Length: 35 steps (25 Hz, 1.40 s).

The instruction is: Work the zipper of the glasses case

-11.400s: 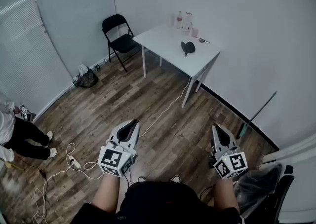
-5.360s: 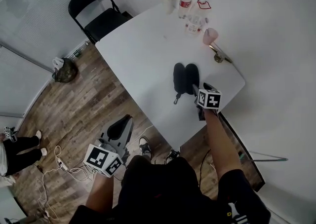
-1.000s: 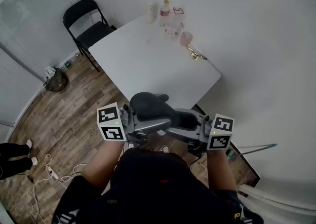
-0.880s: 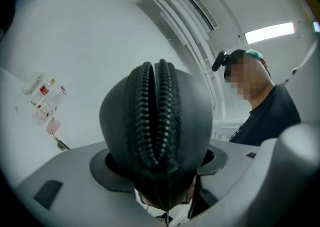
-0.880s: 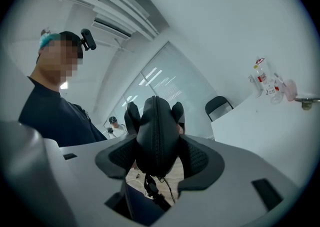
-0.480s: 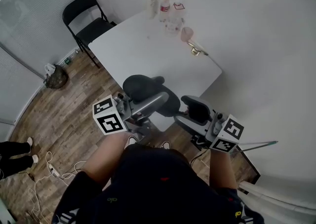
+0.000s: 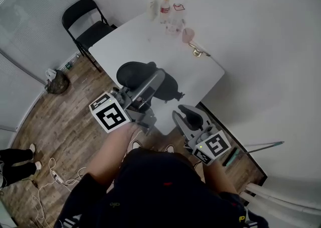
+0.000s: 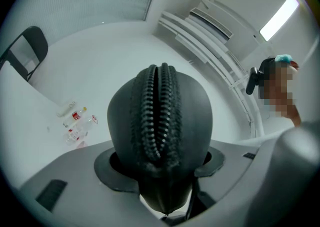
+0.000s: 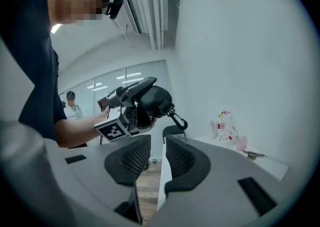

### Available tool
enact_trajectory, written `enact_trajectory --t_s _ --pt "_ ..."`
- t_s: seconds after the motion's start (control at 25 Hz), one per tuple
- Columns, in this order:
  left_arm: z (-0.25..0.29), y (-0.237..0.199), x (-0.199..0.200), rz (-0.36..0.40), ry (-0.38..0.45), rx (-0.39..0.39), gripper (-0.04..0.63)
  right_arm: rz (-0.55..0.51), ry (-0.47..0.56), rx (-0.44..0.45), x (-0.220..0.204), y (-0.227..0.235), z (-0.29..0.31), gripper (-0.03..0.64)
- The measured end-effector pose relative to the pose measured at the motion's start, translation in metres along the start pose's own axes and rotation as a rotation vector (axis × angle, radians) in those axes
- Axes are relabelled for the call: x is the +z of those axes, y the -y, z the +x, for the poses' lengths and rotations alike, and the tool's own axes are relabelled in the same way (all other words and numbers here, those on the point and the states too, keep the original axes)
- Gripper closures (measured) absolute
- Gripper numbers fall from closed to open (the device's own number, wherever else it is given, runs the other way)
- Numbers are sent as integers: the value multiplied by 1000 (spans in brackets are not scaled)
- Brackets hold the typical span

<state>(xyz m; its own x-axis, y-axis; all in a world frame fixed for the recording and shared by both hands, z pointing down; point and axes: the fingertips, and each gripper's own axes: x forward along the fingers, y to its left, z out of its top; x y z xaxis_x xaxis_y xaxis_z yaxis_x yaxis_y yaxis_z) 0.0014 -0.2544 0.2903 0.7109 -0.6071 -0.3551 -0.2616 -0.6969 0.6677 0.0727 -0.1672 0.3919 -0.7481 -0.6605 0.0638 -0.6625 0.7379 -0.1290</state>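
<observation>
Near the white wall stands the table [image 7: 131, 46], with a black chair [image 7: 86, 25] beyond its left corner and wooden floor [image 7: 60, 121] around it. Above the table's near edge, lifted clear of the top, is the black case [image 7: 136, 74], clamped in the left gripper [image 7: 153, 82]. Its 2 jaws stand wide apart and press on the case's 2 sides. In the left gripper view the zip [image 8: 159, 116] runs up the middle of the case, facing the camera. A small pull loop [image 9: 178, 118] hangs off the case's end, on the side toward the right gripper [image 7: 186, 117]. That gripper is off the table's near edge, below and apart from the case. Its jaws have just been closing, now only a narrow gap apart with nothing between them. At the far corner stand a few bottles [image 7: 164, 6], and a pink cup [image 7: 188, 35] sits by the right edge.
</observation>
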Motion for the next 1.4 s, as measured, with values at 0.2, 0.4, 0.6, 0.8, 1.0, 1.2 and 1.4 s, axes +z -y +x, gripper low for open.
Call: enact_trajectory --t_s 0.2,0.4,0.6,0.8,1.0,1.2,1.4 --pt "2 2 -4 -9 -6 0 313 -17 -9 14 5 -10 26 511" --pt "4 1 -6 -1 -18 -1 313 -26 -22 49 10 -14 40 518" --pt "3 0 -8 12 -24 1 313 -47 -32 56 12 -15 47 549" --pt "3 0 -8 15 -26 2 313 -47 -41 56 12 -15 50 565" --pt "3 1 -8 21 -32 3 313 -50 -61 47 13 -14 50 594" --pt "4 3 -10 69 -57 -1 313 -73 -110 46 9 -12 51 597" --pt "4 12 -17 173 -115 -8 313 -159 -170 27 4 -8 47 597"
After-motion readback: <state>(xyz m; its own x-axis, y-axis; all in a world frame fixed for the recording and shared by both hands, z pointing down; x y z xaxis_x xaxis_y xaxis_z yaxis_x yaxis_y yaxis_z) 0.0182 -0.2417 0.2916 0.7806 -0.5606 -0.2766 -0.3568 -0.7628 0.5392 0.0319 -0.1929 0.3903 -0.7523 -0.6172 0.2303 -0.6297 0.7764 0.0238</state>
